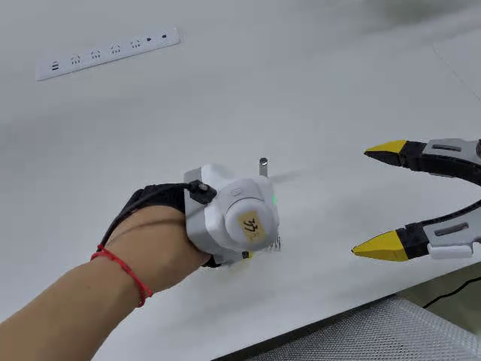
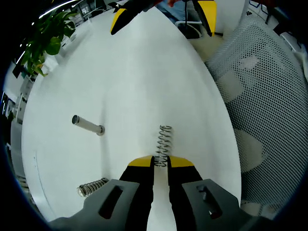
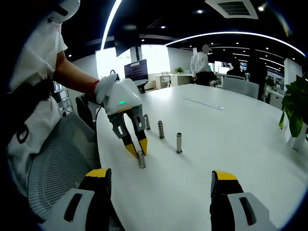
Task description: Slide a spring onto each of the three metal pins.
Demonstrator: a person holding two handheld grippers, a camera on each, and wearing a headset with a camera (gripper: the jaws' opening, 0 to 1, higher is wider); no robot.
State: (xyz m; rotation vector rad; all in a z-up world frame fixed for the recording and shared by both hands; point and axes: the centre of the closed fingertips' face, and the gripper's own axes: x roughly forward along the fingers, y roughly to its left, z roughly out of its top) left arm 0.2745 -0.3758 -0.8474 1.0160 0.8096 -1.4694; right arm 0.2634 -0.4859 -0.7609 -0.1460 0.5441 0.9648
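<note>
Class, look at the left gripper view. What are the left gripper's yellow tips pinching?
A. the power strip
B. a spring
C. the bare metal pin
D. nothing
B: the left gripper has its tips shut on the near end of a spring, and the bare pin stands apart from it.

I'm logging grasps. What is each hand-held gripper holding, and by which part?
The left hand-held gripper pinches a spring by one end, the rest sticking out past its tips. The right hand-held gripper is open, holding nothing.
</note>
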